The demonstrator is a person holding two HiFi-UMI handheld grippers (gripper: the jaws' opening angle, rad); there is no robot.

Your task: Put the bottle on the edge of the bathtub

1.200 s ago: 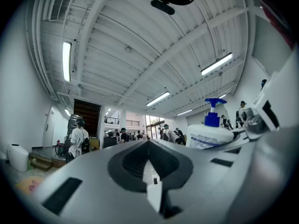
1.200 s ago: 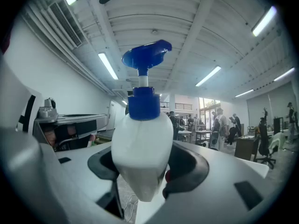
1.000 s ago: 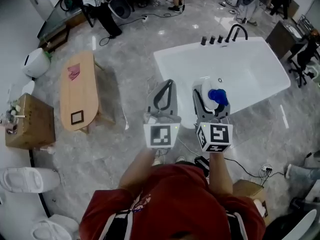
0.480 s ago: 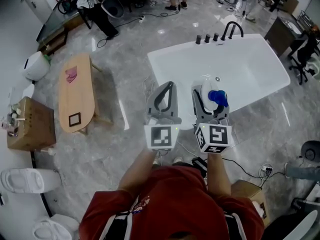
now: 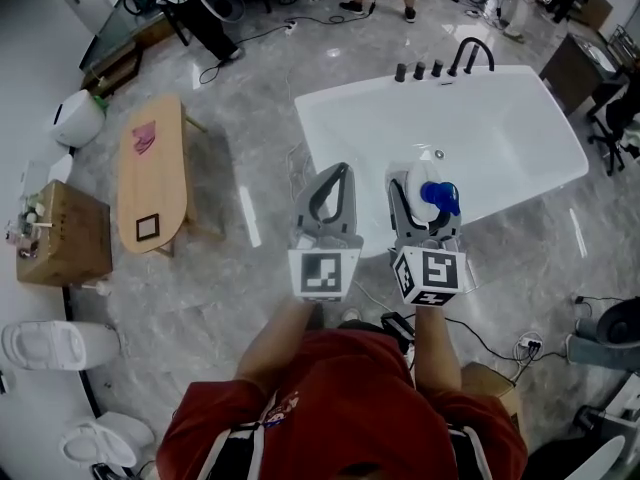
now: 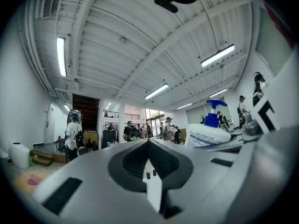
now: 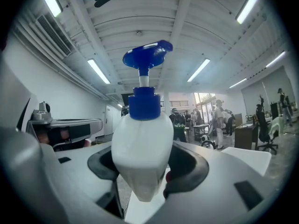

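Grey marble floor [image 5: 200, 298], busy open room. White bathtub [image 5: 330, 133] ahead, wooden worktop [image 5: 150, 183] at left. Right gripper [image 5: 422, 175] clenched on white pump bottle [image 5: 418, 182], held above tub's near rim. Left gripper [image 5: 335, 168] closed, empty. Versus second earlier: grip unchanged, tub loomed slightly larger.

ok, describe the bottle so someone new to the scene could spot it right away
Find the white bathtub at the head view's upper right. At its near edge the person holds two grippers; the bottle is clamped in the right gripper. It is white with a blue pump top; the left gripper beside it is shut on nothing.
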